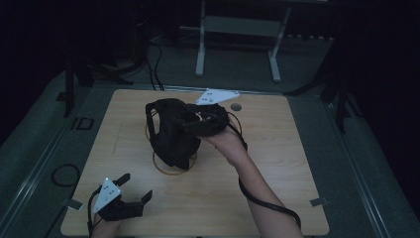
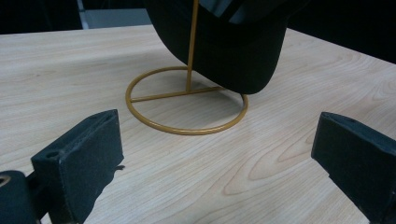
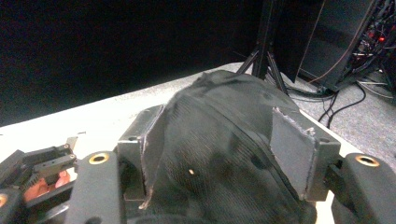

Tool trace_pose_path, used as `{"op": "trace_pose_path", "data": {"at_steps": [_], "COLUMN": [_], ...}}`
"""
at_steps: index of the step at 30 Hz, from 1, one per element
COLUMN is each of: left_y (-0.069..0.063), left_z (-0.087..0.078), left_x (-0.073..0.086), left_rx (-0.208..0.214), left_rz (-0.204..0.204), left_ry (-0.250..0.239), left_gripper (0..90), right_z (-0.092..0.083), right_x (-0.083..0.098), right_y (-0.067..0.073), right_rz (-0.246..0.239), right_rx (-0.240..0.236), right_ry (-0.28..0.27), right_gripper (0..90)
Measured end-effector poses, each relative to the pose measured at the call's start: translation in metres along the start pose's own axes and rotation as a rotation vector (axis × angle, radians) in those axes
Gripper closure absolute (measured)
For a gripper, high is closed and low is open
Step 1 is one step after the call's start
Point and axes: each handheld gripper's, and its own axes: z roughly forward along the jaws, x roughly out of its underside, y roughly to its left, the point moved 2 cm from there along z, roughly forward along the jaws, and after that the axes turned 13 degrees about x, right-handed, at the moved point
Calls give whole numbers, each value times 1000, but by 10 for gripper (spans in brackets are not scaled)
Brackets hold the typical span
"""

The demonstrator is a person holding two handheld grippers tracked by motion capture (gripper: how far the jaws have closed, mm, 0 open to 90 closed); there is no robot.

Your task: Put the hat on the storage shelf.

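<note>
Wooden table (image 1: 277, 163), dim room: the right gripper (image 1: 190, 124) straddles the black cap (image 1: 171, 131) on its gold stand (image 2: 187, 100), jaws apparently slackened around the fabric. Left gripper (image 1: 136, 191) rests wide open, holding nothing.

Your cap (image 1: 171, 134) is black all over — in the right gripper view its cloth shows a fine woven mesh texture. It hangs on a stand (image 2: 187, 100) of thin mustard-gold wire. Your worktop (image 1: 277, 158) is pale wood with a wavy grain. Both the left gripper (image 1: 130, 192) and the right gripper (image 3: 229, 149) are black, each topped with a light grey plate — your right gripper's inner pads look grey.
</note>
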Motion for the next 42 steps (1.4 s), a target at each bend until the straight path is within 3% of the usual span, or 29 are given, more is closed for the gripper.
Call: {"op": "trace_pose_path", "data": {"at_steps": [12, 22, 32, 36, 42], "left_y": [-1, -3, -2, -3, -3], "left_z": [0, 2, 2, 3, 3], "left_x": [0, 0, 1, 1, 2], "left_rx": [-6, 3, 16, 24, 25], "left_rz": [6, 10, 0, 3, 7], "left_ry": [-1, 1, -6, 0, 7], "left_gripper": [24, 24, 24, 24, 24], "right_z": [-25, -39, -53, -58, -59], "right_x": [24, 59, 89, 106, 135], "right_y": [-13, -12, -15, -15, -15], "right_rz": [23, -18, -13, -43, -29], "right_rx": [-36, -37, -24, -34, -42], "right_ry": [-6, -14, -21, -42, 1], "right_gripper": [131, 134, 133, 135, 135]}}
